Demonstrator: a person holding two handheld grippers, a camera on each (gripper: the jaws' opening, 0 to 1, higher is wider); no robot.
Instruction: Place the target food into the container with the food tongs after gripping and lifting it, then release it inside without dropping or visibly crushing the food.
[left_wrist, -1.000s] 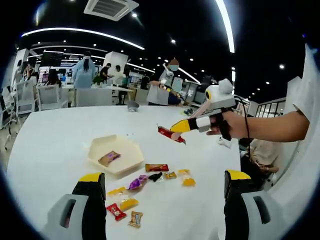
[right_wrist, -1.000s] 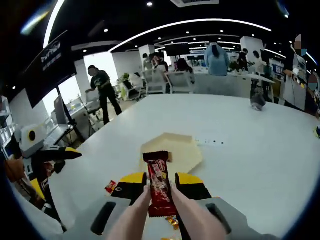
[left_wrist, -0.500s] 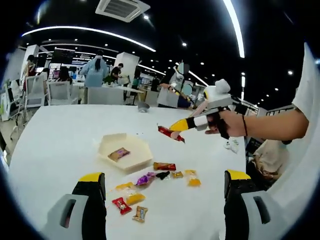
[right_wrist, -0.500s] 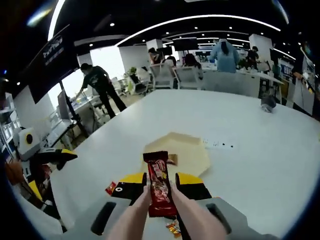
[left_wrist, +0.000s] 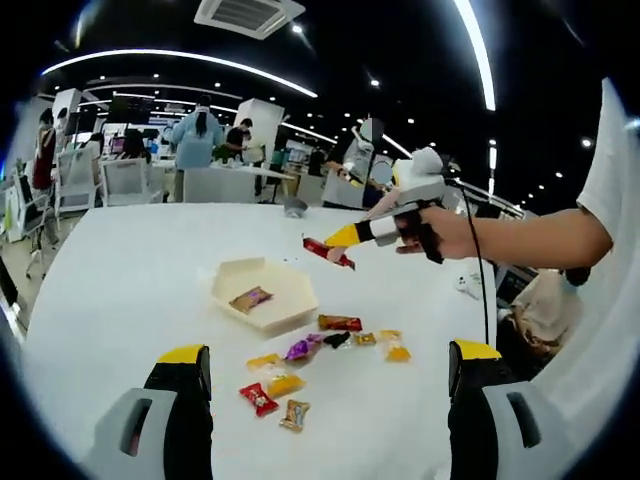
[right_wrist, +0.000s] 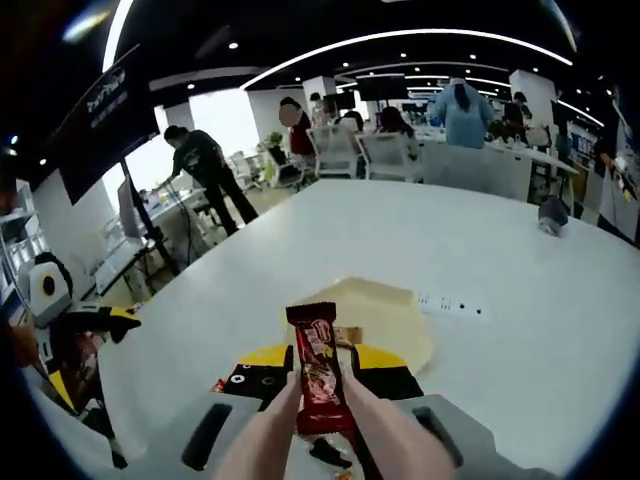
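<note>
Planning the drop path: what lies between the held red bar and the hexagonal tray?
In the left gripper view, bare white table and air separate the red bar, held in the right tool, from the hexagonal tray.

Container mouth: the hexagonal container (left_wrist: 265, 293) is open-topped, nothing above it but the held red bar (left_wrist: 329, 252); one wrapped candy (left_wrist: 250, 299) lies inside, rest of floor bare.
Right gripper (left_wrist: 337, 240): in the air over the table (left_wrist: 120, 270), just beside the container's far-right edge; jaws clamped on the tongs (right_wrist: 322, 420) and bar.
Near side of container: scattered candies (left_wrist: 300, 365) on the tabletop, from just beside its rim toward the left gripper (left_wrist: 330, 395).
Left gripper: jaws spread wide, held low at the table edge, well apart from the container.
Far and left tabletop: bare, free approach.
Background: chairs (left_wrist: 125, 182) and people (left_wrist: 200, 135) beyond the table, well clear.
</note>
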